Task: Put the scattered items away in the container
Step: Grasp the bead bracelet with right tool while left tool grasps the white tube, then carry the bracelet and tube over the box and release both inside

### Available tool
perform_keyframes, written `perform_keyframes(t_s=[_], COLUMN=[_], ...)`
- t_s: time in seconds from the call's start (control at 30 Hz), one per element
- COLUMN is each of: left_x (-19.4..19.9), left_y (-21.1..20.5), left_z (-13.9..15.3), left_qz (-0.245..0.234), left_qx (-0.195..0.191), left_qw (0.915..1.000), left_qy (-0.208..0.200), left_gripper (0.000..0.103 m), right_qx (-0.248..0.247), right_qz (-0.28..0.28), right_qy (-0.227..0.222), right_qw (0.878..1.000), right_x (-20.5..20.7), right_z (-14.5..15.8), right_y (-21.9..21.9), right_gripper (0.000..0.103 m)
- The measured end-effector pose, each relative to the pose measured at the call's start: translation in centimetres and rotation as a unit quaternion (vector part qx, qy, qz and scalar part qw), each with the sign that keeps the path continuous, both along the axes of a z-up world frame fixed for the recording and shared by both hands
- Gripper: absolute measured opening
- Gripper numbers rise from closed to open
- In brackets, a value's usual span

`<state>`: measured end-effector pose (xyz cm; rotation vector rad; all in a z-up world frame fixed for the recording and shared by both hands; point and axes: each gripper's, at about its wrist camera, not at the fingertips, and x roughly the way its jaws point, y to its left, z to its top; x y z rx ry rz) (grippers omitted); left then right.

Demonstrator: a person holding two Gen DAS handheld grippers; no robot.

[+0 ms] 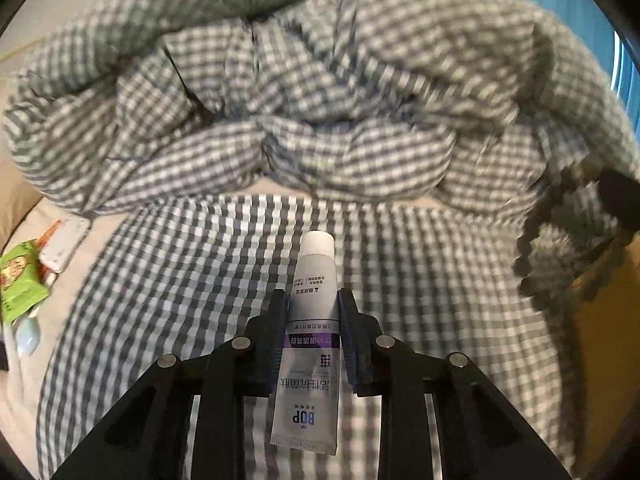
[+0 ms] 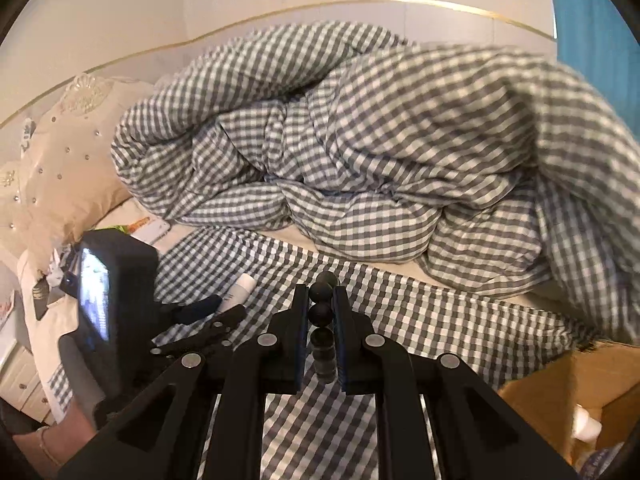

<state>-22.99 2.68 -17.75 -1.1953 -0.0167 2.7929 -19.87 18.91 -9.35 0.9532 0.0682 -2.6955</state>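
Observation:
My left gripper [image 1: 313, 300] is shut on a white tube of cream [image 1: 310, 344] with a white cap, held above the checked bedsheet [image 1: 192, 280]. It also shows in the right wrist view [image 2: 224, 308], low at the left, with the tube's cap [image 2: 243, 285] sticking out. My right gripper [image 2: 321, 294] is shut on a string of dark round beads [image 2: 322, 312]; in the left wrist view the beaded loop [image 1: 560, 252] hangs at the right. A cardboard box [image 2: 560, 384] stands low at the right of the right wrist view, with a white bottle [image 2: 586, 426] in it.
A crumpled checked duvet [image 2: 360, 152] fills the back of the bed. A cream pillow [image 2: 68, 168] lies at the left. A green packet [image 1: 20, 280] and a white and orange packet [image 1: 66, 240] lie on the cream sheet at the left. A blue curtain [image 2: 592, 20] hangs at the right.

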Motion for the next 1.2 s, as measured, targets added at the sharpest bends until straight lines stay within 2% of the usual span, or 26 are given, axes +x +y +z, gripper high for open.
perform_keyframes(t_s=[0.23,0.43,0.67,0.93,1.1,1.17,1.2], left_x=[5.7,10.4,14.0,16.3,17.2,17.3,17.3], left_y=[2.5,6.8,13.6,20.9,24.1,25.0,25.4], left_z=[7.0,11.2,13.2,13.9,14.1,14.1,14.1], left_qz=[-0.028,-0.068,-0.126,-0.184,-0.208,-0.214,-0.216], left_qx=[0.018,0.034,0.041,0.038,0.032,0.030,0.029], left_qw=[0.9980,0.9933,0.9865,0.9779,0.9730,0.9718,0.9713], left_qy=[0.053,0.087,0.096,0.092,0.094,0.094,0.094], left_gripper=[0.025,0.025,0.025,0.025,0.025,0.025,0.025], right_qx=[0.000,0.019,0.032,0.027,0.019,0.018,0.015], right_qz=[-0.022,-0.064,-0.127,-0.179,-0.198,-0.213,-0.218], right_qy=[0.038,0.050,0.038,0.015,0.012,0.016,0.019], right_qw=[0.999,0.997,0.991,0.983,0.980,0.977,0.976], right_x=[6.3,11.9,16.6,19.4,20.2,20.6,20.8], right_z=[4.4,6.4,6.7,5.3,4.4,4.3,4.3], right_y=[2.5,7.5,15.3,22.6,25.5,26.3,26.7], right_gripper=[0.011,0.011,0.011,0.011,0.012,0.040,0.071])
